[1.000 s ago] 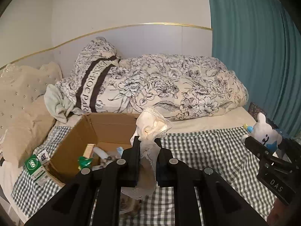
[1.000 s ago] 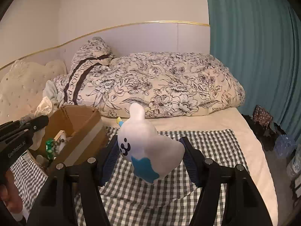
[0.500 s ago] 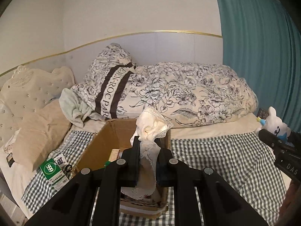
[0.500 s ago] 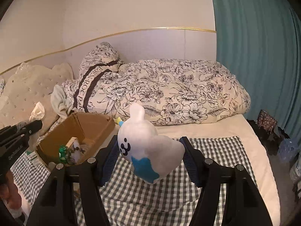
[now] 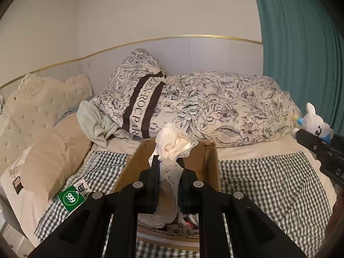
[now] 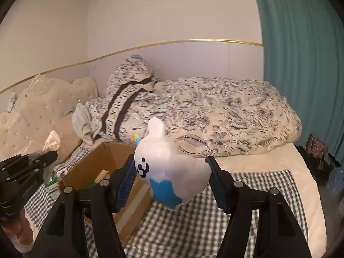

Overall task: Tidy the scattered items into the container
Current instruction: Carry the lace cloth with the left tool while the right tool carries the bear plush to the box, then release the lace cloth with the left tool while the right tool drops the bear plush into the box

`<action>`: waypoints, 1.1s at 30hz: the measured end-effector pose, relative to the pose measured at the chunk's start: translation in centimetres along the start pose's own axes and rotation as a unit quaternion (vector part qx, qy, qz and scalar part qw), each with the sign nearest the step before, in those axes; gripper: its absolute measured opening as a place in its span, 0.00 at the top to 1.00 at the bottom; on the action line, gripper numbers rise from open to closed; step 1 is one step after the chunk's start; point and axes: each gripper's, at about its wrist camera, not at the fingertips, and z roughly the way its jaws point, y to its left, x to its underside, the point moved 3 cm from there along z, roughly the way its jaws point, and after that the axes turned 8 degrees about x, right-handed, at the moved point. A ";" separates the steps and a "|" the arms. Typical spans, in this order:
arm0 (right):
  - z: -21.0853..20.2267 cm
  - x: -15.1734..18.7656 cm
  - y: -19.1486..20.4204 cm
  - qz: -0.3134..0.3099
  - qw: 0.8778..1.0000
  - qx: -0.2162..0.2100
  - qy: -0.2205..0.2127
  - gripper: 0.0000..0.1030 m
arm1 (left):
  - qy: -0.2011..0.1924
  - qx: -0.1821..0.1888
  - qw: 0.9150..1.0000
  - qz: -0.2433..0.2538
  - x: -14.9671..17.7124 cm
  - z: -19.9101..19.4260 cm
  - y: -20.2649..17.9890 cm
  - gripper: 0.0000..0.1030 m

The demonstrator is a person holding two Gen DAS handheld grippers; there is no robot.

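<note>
My left gripper (image 5: 167,164) is shut on a cream lace cloth (image 5: 173,144), which bunches above the fingertips and hangs down between them over the open cardboard box (image 5: 209,161). The box stands on the checked blanket with small items inside. My right gripper (image 6: 171,172) is shut on a white plush toy (image 6: 169,172) with a blue patch and a small face, held in the air to the right of the box (image 6: 94,167). In the left wrist view the toy (image 5: 316,126) and right gripper (image 5: 318,148) show at the right edge. The left gripper (image 6: 48,155) with the cloth (image 6: 51,143) shows at the right wrist view's left edge.
A green and white packet (image 5: 72,196) lies on the checked blanket (image 5: 268,189) left of the box. A floral duvet (image 5: 225,111), pillows and a beige cushion (image 5: 53,152) lie behind. A tufted headboard is at left, a teal curtain (image 5: 301,43) at right.
Both grippers moved left and a little up with their loads. The box now lies straight under the left gripper's cloth, and the toy sits closer to the box.
</note>
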 end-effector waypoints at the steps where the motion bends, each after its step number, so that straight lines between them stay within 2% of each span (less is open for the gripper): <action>1: 0.2 -0.2 0.8 -0.005 1.000 -0.004 -0.001 0.38 | -0.001 -0.001 1.000 0.000 -0.2 0.1 0.4 0.87; 6: 1.3 -0.4 4.5 -0.035 0.999 -0.024 0.004 0.38 | 0.009 0.000 1.000 -0.001 -0.5 1.0 2.4 0.87; 13: 3.9 1.0 8.1 -0.069 0.996 -0.046 0.029 0.38 | 0.033 0.001 0.999 0.000 -0.1 3.2 4.5 0.87; 21: 6.4 1.6 10.5 -0.069 0.993 -0.078 0.051 0.38 | 0.068 0.010 0.998 -0.005 1.1 6.1 5.9 0.87; 33: 11.2 5.5 13.4 -0.107 0.984 -0.096 0.108 0.38 | 0.131 0.024 0.991 -0.015 3.5 10.9 7.1 0.87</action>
